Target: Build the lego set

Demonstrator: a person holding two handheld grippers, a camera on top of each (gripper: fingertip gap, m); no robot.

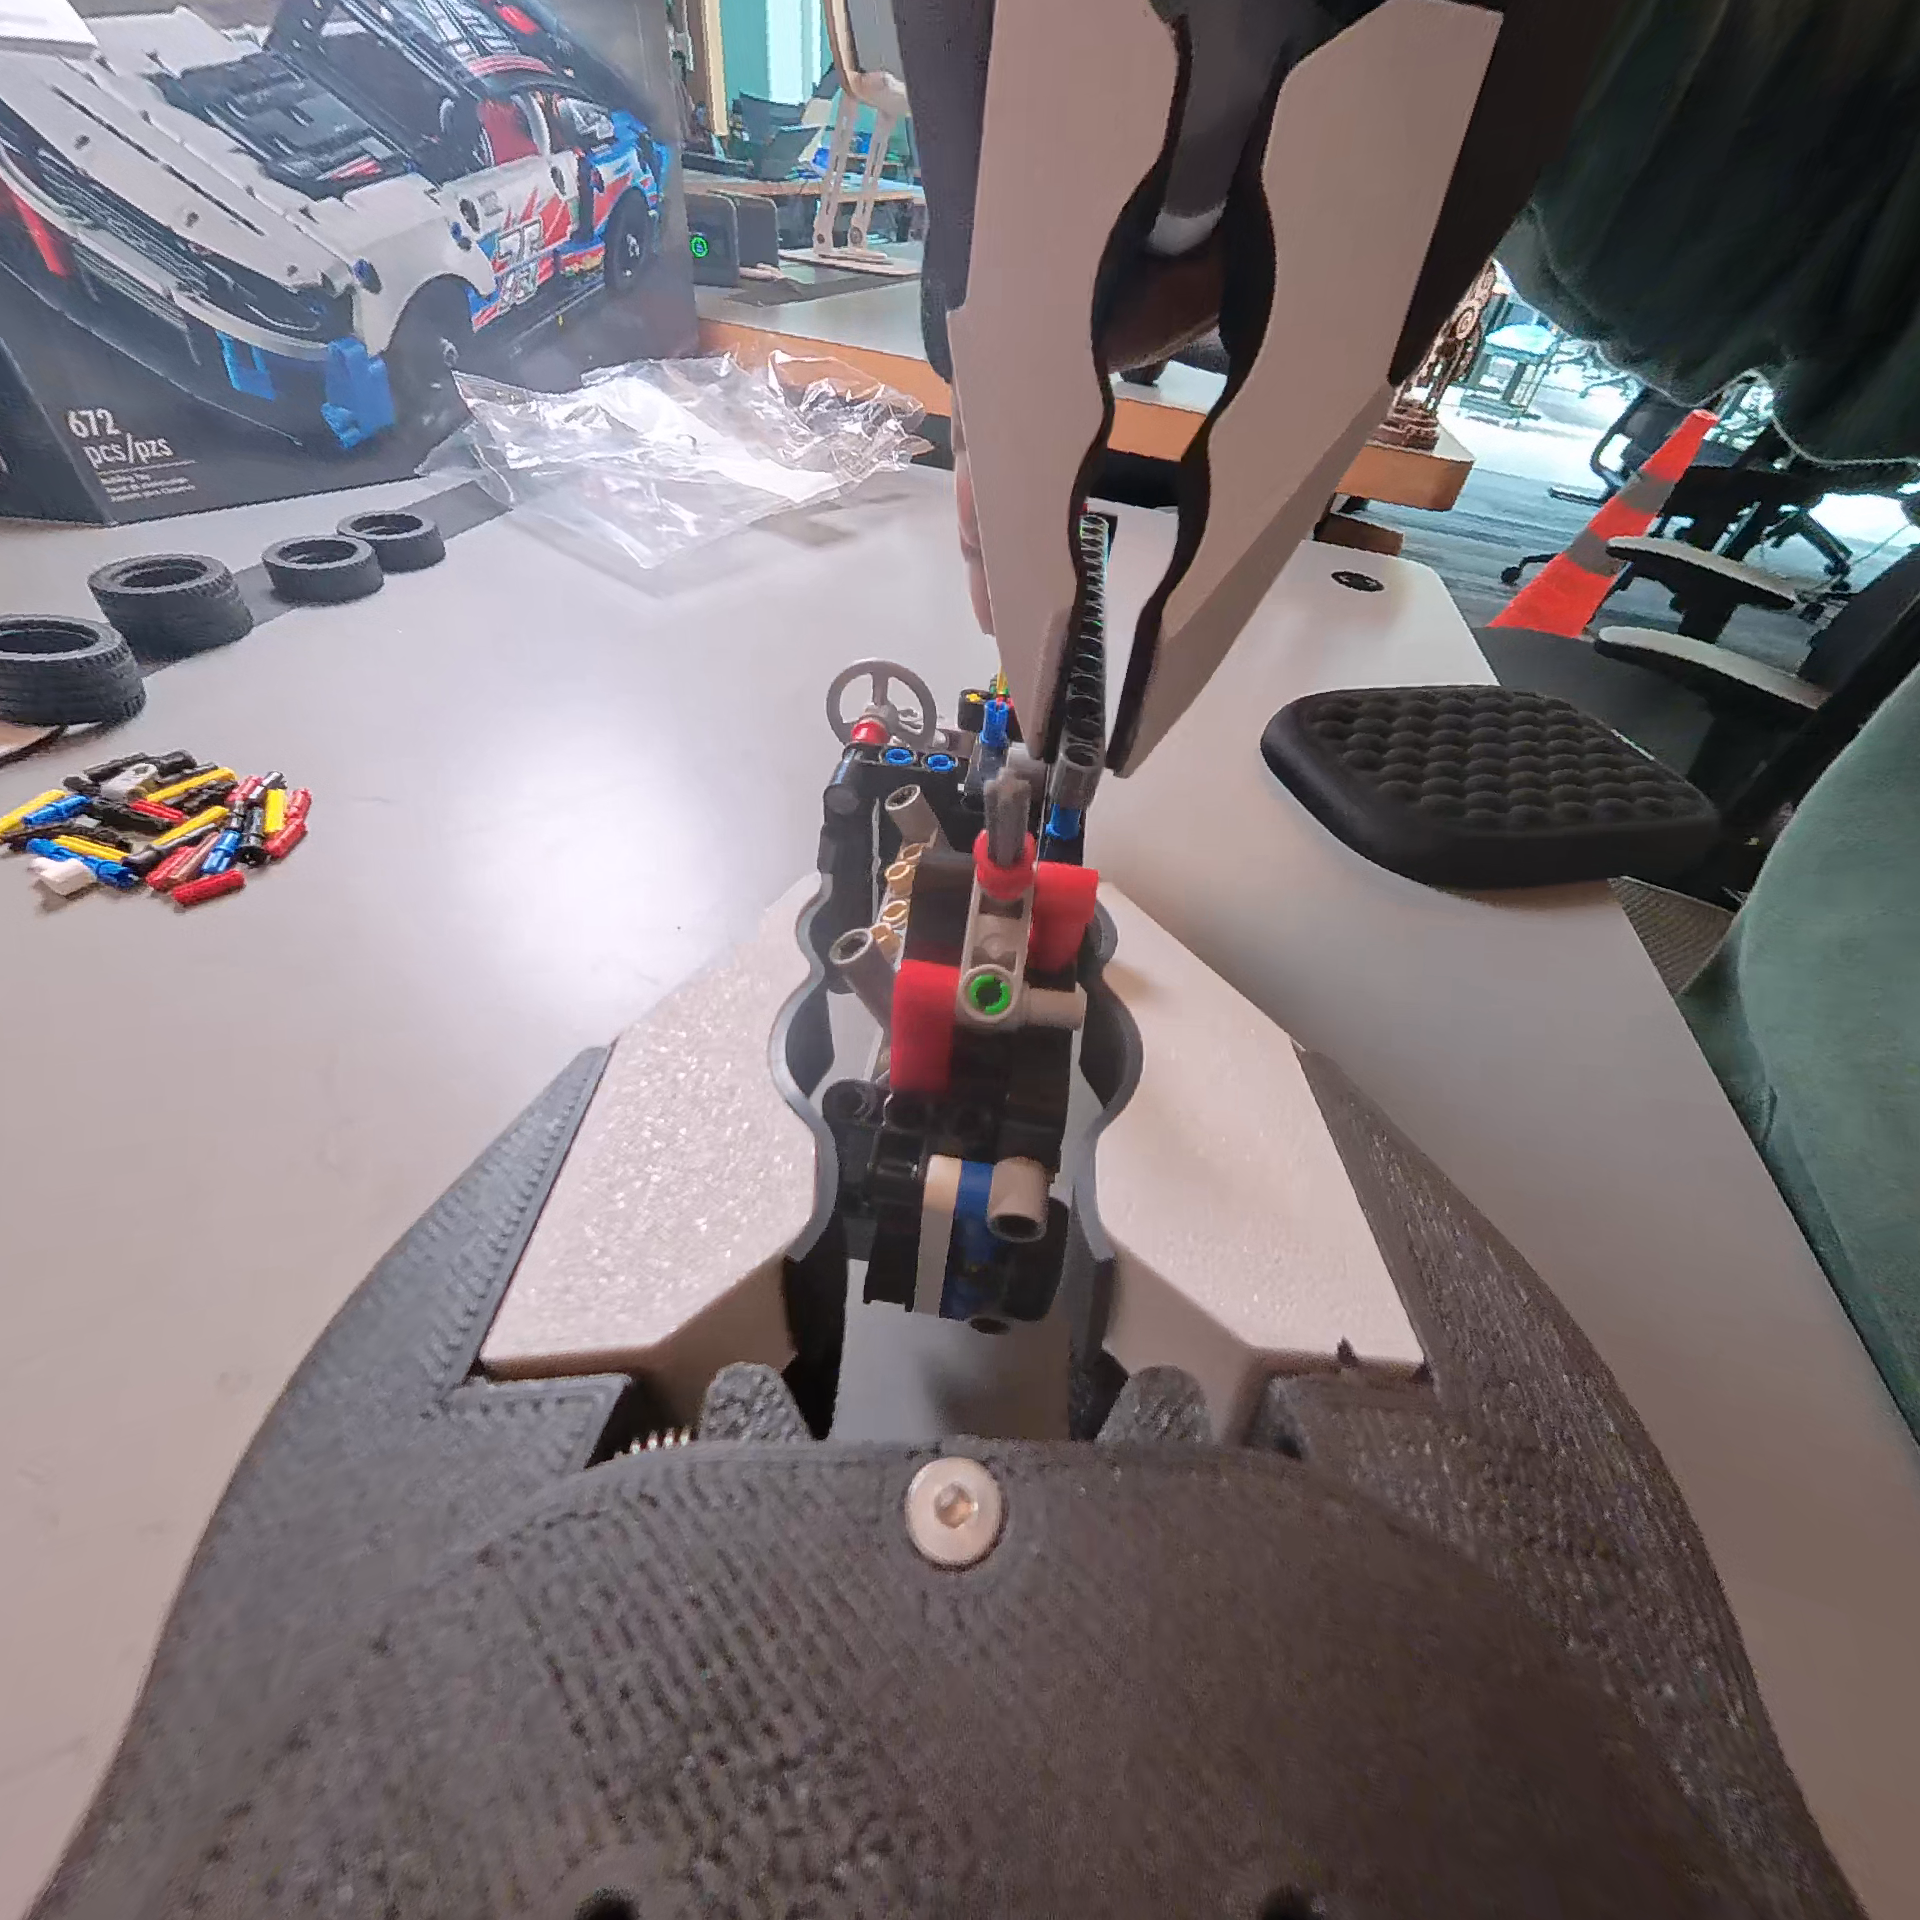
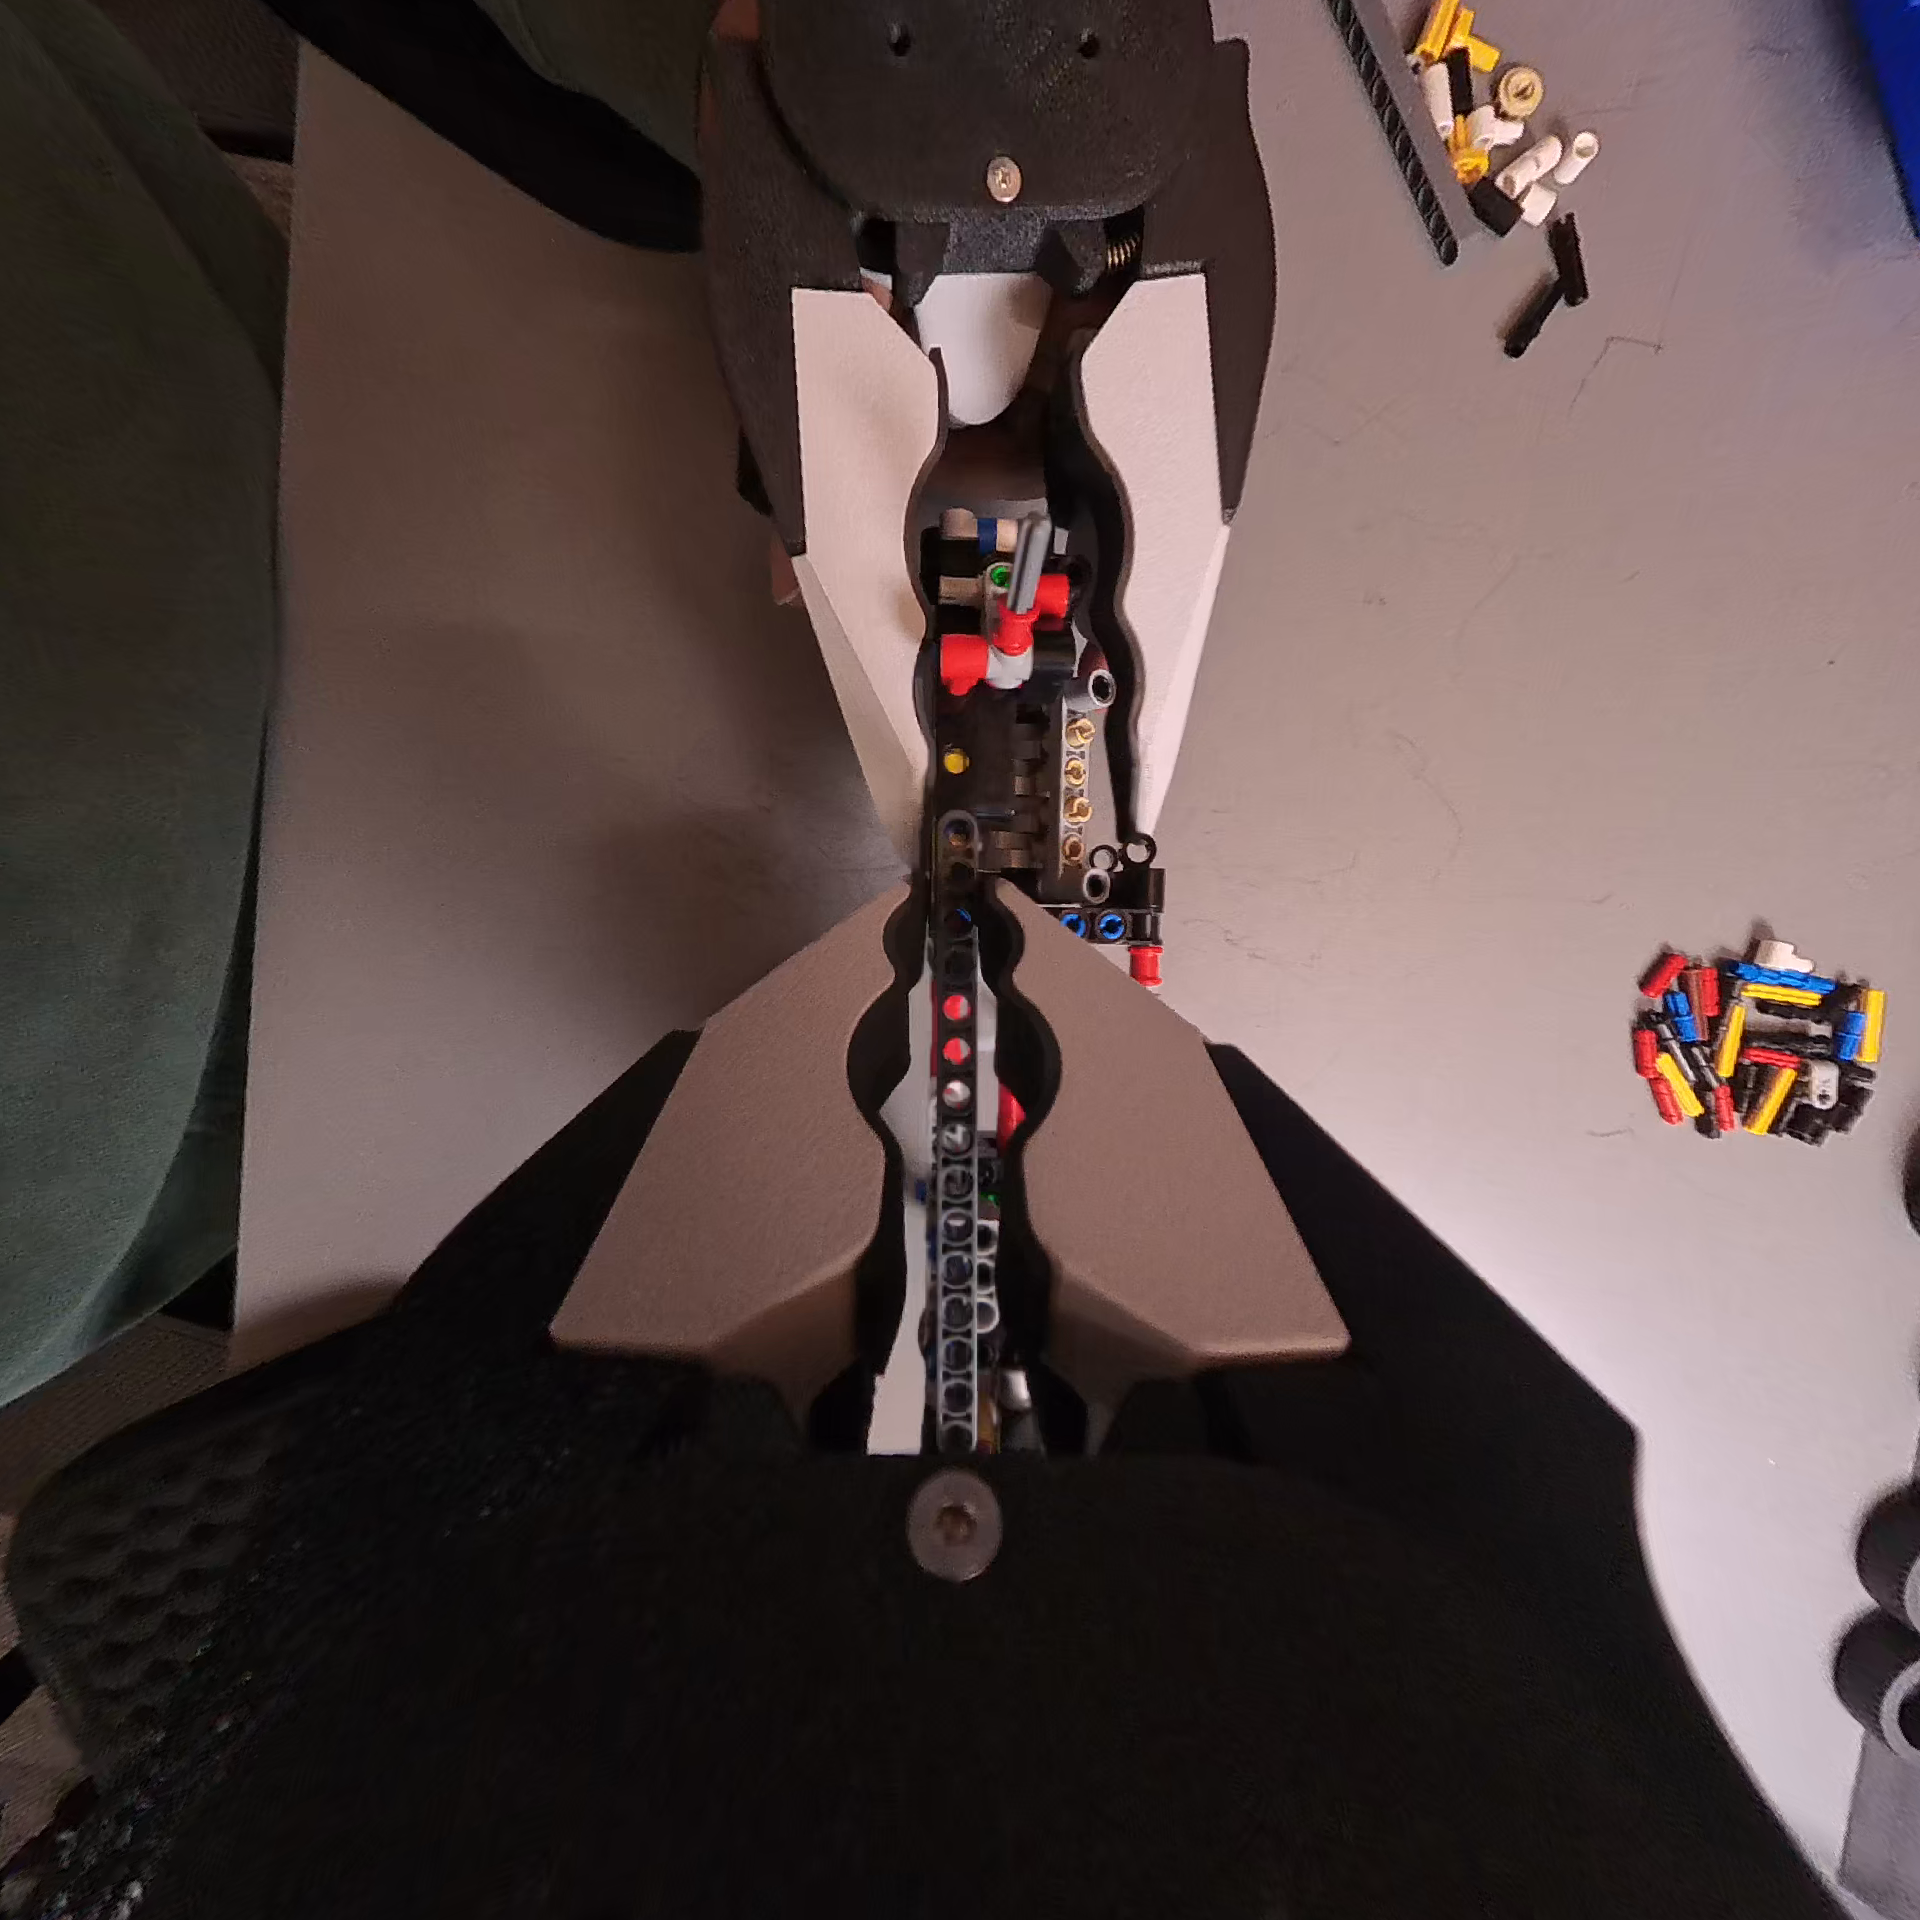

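My left gripper (image 1: 961, 904) is shut on the lego car chassis (image 1: 977, 1039), a black frame with red, grey and blue parts and a grey steering wheel (image 1: 883, 691) at its far end. My right gripper (image 1: 1075, 758) comes down from above, shut on a long black beam (image 1: 1086, 623) with holes. The beam's lower end touches the chassis's far end. In the right wrist view, the beam (image 2: 956, 1247) runs between my right gripper's (image 2: 956, 894) fingers. Its tip meets the chassis (image 2: 1023, 769), held by the left gripper (image 2: 1029, 831) opposite.
A pile of coloured pins (image 1: 156, 821) (image 2: 1756, 1049) lies on the grey table. Black tyres (image 1: 171, 597), the set's box (image 1: 312, 239) and a clear bag (image 1: 675, 447) are at the back left. More small parts (image 2: 1486, 135) lie by a grey beam (image 2: 1403, 125). A black pad (image 1: 1486, 779) sits beyond the table edge. Less than 4 cm separates the two grippers' tips.
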